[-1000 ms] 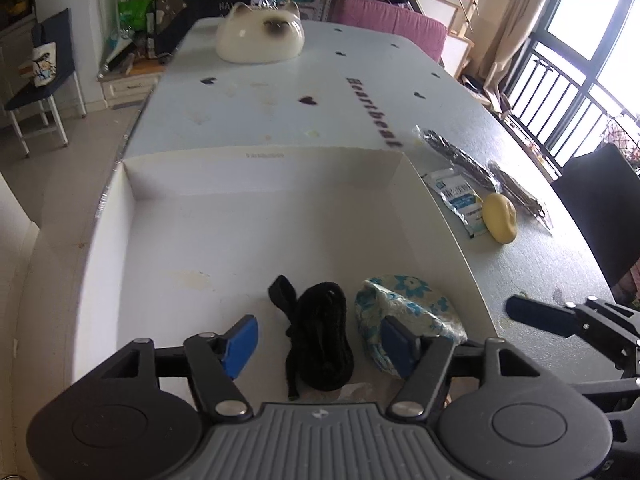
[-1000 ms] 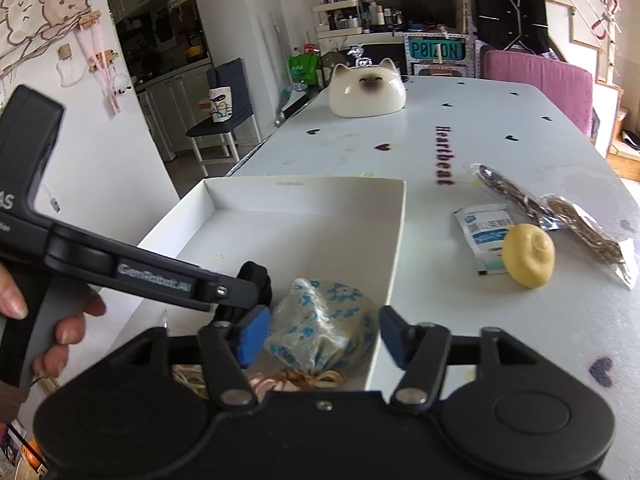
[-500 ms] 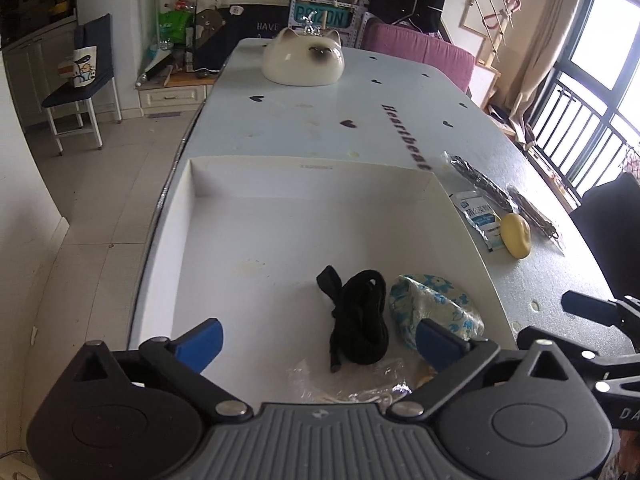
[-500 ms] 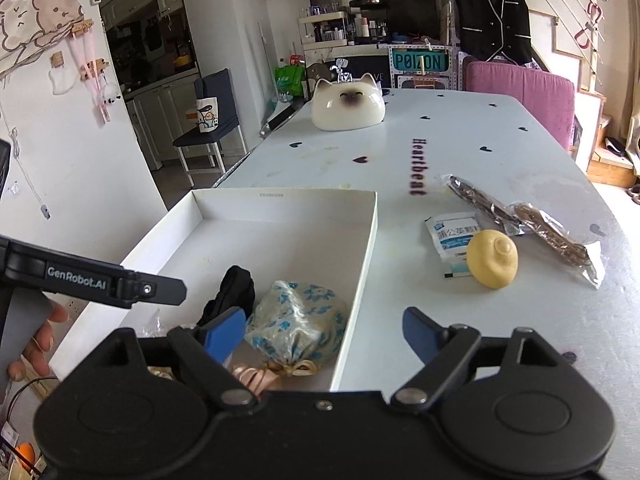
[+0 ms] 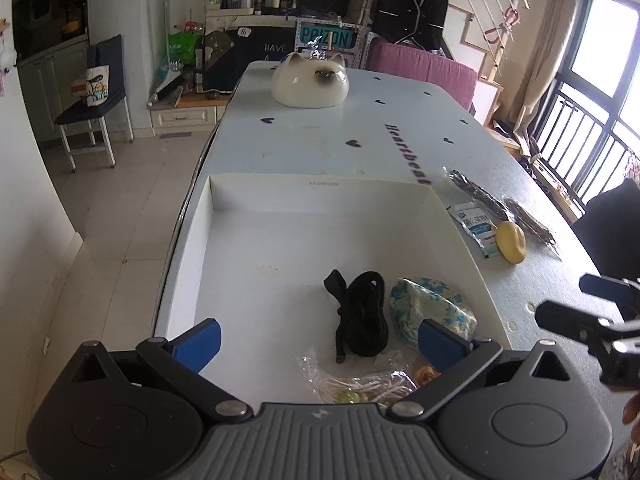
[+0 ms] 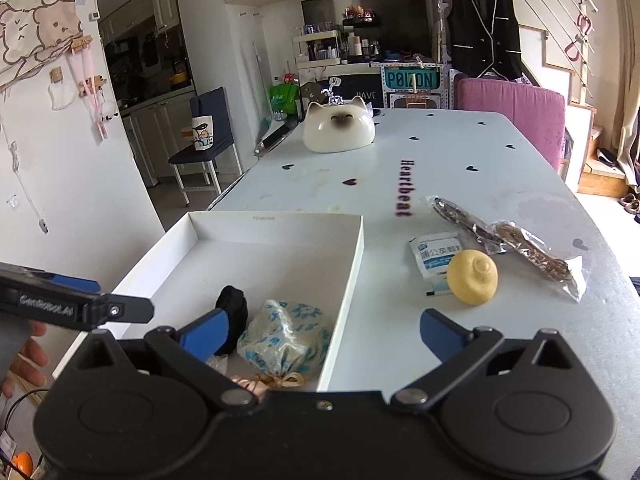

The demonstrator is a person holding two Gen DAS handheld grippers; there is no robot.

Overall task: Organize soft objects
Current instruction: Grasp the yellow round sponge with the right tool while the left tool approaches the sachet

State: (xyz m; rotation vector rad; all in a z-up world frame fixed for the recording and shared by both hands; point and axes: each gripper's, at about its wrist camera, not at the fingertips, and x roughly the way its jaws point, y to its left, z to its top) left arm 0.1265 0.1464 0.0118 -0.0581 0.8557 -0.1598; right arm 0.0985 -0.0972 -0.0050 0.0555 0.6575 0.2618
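Note:
A white shallow box (image 5: 320, 190) (image 6: 276, 218) lies on the table. In its near right corner lie a black strap bundle (image 5: 362, 314) (image 6: 232, 304), a blue-flowered cloth pouch (image 5: 430, 308) (image 6: 286, 336) and a clear bag of bands (image 5: 356, 382). My left gripper (image 5: 318, 340) is open and empty, held above the box's near end. My right gripper (image 6: 322, 330) is open and empty, over the box's right wall. A yellow soft lemon-shaped toy (image 5: 511, 242) (image 6: 472, 282) lies on the table right of the box.
A white sachet (image 6: 434, 258) and two clear packets of brown sticks (image 6: 504, 242) lie beside the yellow toy. A cat-shaped white dish (image 6: 339, 132) stands at the far end. The table's left edge runs along the box; a pink chair (image 6: 512, 110) stands beyond.
Both grippers have opened wide and pulled back and up from the box. The black bundle and flowered pouch stay lying in the box.

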